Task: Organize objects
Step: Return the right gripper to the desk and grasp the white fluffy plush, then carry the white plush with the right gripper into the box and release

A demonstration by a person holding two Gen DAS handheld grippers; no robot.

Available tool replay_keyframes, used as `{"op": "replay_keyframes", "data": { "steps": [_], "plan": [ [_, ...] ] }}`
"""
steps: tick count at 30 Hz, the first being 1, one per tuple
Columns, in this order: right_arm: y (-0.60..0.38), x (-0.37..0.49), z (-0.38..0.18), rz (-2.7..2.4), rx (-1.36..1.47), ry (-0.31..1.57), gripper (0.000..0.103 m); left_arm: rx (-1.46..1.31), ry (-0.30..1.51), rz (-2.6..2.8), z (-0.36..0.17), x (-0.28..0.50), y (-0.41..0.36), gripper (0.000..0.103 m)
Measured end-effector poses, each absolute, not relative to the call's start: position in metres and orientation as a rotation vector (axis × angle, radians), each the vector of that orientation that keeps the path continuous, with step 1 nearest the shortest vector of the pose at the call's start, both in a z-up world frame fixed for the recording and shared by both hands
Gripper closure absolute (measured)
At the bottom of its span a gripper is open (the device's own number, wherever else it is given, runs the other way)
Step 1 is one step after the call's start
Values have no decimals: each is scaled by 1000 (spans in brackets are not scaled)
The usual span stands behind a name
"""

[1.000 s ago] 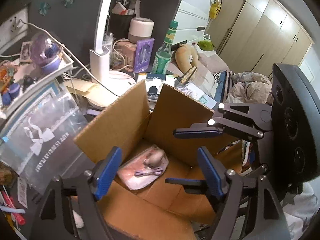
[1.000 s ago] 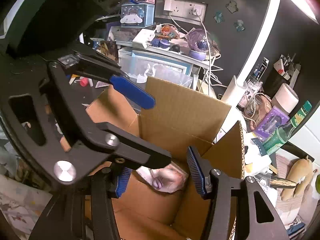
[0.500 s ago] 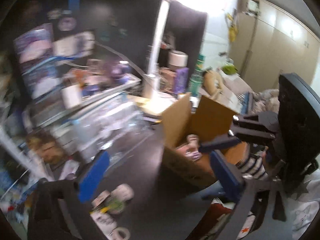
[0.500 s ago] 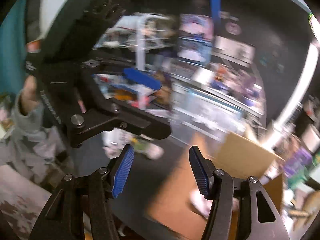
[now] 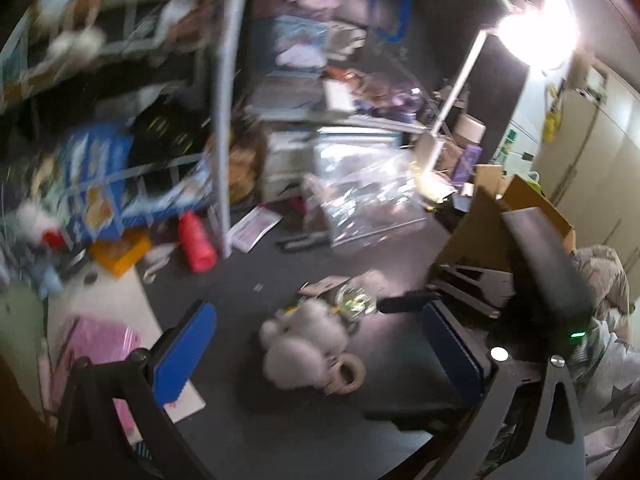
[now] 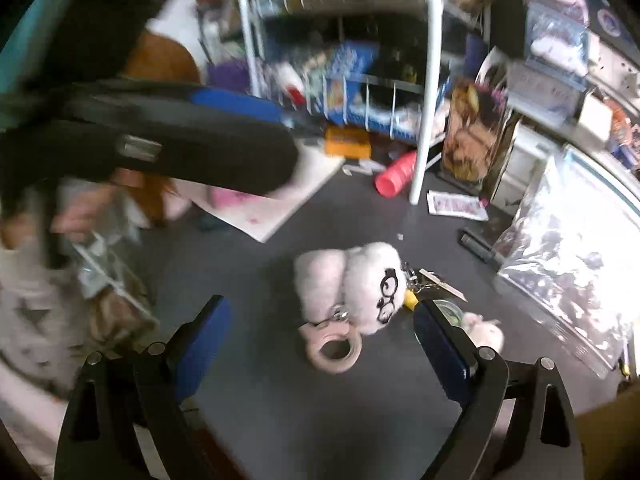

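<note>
A white fluffy plush keychain with a glasses face and a beige ring lies on the dark table; it also shows in the left wrist view. A small wrapped item lies beside it. My right gripper is open and empty, hovering over the plush. My left gripper is open and empty, above the same plush. The open cardboard box stands at the right in the left wrist view, partly hidden behind the right gripper's body.
A white wire shelf packed with boxes stands behind. A red cylinder lies by its leg. Clear plastic bags and a paper card lie at the right. A lit desk lamp stands at the back.
Both grippers have swung left, away from the cardboard box, and now hover over the white plush on the table. Both stay open and empty.
</note>
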State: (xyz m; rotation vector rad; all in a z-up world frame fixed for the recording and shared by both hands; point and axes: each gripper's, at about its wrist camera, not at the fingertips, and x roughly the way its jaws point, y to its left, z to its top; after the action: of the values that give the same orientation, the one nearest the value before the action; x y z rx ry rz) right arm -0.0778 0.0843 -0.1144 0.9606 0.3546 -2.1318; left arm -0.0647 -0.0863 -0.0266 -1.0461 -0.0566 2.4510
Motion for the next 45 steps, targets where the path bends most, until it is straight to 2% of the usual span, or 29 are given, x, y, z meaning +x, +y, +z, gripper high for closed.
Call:
{"op": "replay_keyframes", "data": {
  "steps": [5,11,12,13,20,22,23,24,25,29,45],
  "plan": [
    [60,-103,-156,-2147,1021,440,11,-1114,-138,2445,-60,-69,-109,1],
    [54,-124,-172,-2116,1036,404,12,-1188,-218,2368,-99,-83,-111,1],
    [53,-125,-172,-2119,1032,409,22,-1196,-222,2359,-104,-85,-110,1],
    [54,-125,-172,-2132,1030,420,25,-1205,-227,2351,-109,-87,-109,1],
    [52,-115,-164,-2144,968,462,28,-1243,-254,2276,-132,-98,-94,1],
    [49,-111,-160,-2141,941,473,29,-1235,-265,2250,-132,-98,-90,8],
    [49,-107,-157,-2142,920,479,29,-1233,-273,2239,-132,-99,-89,16],
    [48,-105,-154,-2140,906,483,29,-1229,-279,2232,-131,-99,-88,25],
    [46,-102,-151,-2140,887,491,29,-1227,-282,2226,-130,-99,-87,29],
    [45,-91,-135,-2172,820,535,29,-1169,-281,2221,-113,-92,-85,39],
    [89,-63,-26,-2354,653,570,29,-961,-116,2225,4,-87,-34,41]
  ]
}}
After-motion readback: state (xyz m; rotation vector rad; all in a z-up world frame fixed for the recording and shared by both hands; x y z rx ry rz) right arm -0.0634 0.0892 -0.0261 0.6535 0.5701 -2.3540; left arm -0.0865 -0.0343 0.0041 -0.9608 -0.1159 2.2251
